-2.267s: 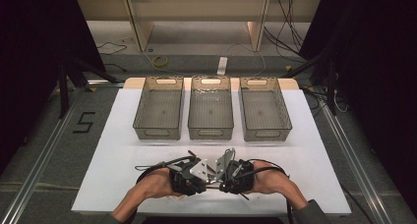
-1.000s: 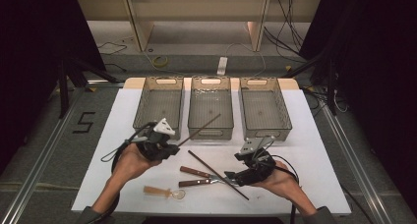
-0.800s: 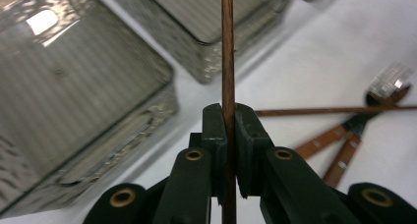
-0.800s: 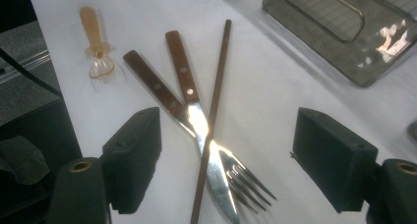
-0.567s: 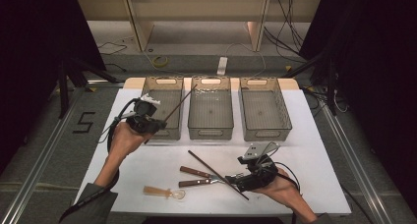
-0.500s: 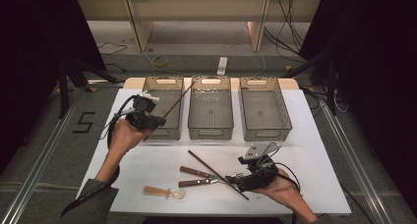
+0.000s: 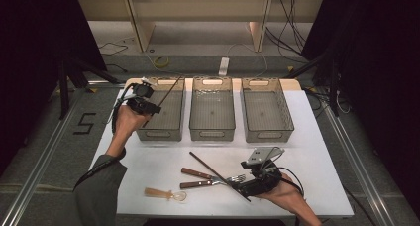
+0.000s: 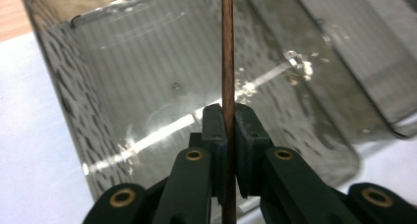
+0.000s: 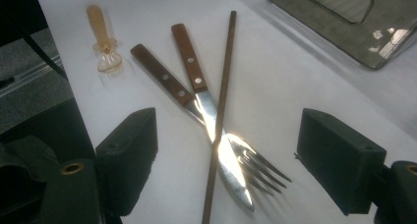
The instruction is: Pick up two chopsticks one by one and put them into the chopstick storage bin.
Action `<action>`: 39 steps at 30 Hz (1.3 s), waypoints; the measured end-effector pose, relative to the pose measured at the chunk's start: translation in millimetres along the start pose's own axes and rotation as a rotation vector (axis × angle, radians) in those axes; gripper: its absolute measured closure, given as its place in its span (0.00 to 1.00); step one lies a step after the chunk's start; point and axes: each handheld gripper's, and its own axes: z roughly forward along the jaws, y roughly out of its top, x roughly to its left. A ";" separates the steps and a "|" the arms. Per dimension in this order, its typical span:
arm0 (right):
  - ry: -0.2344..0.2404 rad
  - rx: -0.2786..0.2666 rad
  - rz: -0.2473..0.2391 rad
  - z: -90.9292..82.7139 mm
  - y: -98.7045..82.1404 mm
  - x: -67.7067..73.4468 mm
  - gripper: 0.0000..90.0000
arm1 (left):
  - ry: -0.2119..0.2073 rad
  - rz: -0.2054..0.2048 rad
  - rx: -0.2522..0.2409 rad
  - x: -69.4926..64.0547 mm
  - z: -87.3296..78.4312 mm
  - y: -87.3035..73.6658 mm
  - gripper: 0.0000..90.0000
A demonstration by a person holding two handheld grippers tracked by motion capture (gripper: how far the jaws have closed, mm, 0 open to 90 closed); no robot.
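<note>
The work in hand looks like sorting cutlery into bins, and the step under way is the delivery of one chopstick. In the high view the left gripper (image 7: pixel 143 103) sits at about ten o'clock on the white table (image 7: pixel 317 137), at the near-left wall of the left bin (image 7: pixel 162 109). Its jaws are clamped tight on the held chopstick (image 7: pixel 166 96), which slants up and away over that bin toward one o'clock. The left gripper view confirms the grip: the thin brown stick (image 8: pixel 227 62) runs straight up between the closed black pads (image 8: pixel 215 135), with the bin's smoky floor behind it. The stick appears to hang above the bin and not rest in it, though how high is hard to judge from here. The right gripper (image 7: pixel 250 184) waits at about five o'clock, jaws spread wide and holding nothing, having just finished opening. Between those jaws in the right gripper view lies the remaining pile: a second chopstick (image 9: pixel 219 116) crossing a wooden-handled knife (image 9: pixel 196 81) and a fork (image 9: pixel 167 81), with a small amber spoon (image 9: pixel 101 37) well apart at eleven o'clock. The middle bin (image 7: pixel 212 107) and right bin (image 7: pixel 265 109) look empty. Next, the left hand likely needs to lower or tilt the stick so it lies inside the bin walls before letting go; released while slanted over the rim, it could tip out. The right gripper would then have to close on one item alone, awkward given the crossing.
</note>
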 end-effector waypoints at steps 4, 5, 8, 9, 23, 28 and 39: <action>0.003 -0.004 0.009 -0.1 -0.8 -0.2 0.27 | 0.002 -0.041 0.012 7.3 8.3 3.5 0.94; 0.005 0.000 0.005 0.5 -0.9 0.4 0.27 | 0.008 -0.040 0.017 8.9 9.8 4.3 0.93; 0.007 0.007 0.002 0.7 -0.9 1.5 0.27 | 0.019 -0.045 0.029 11.1 15.7 6.0 0.93; 0.010 0.005 -0.004 1.0 -0.8 2.1 0.27 | 0.021 -0.044 0.035 11.9 17.2 6.5 0.93; 0.022 0.006 -0.003 -1.0 -1.2 3.0 0.27 | 0.012 -0.090 0.046 11.8 32.6 4.5 0.59; 0.019 0.005 -0.005 -2.5 -1.0 2.7 0.28 | -0.029 -0.092 -0.003 5.2 22.0 3.9 0.43; 0.006 0.041 -0.004 -1.8 -1.7 4.5 0.32 | -0.171 -0.020 -0.145 -31.0 -20.6 -26.6 0.24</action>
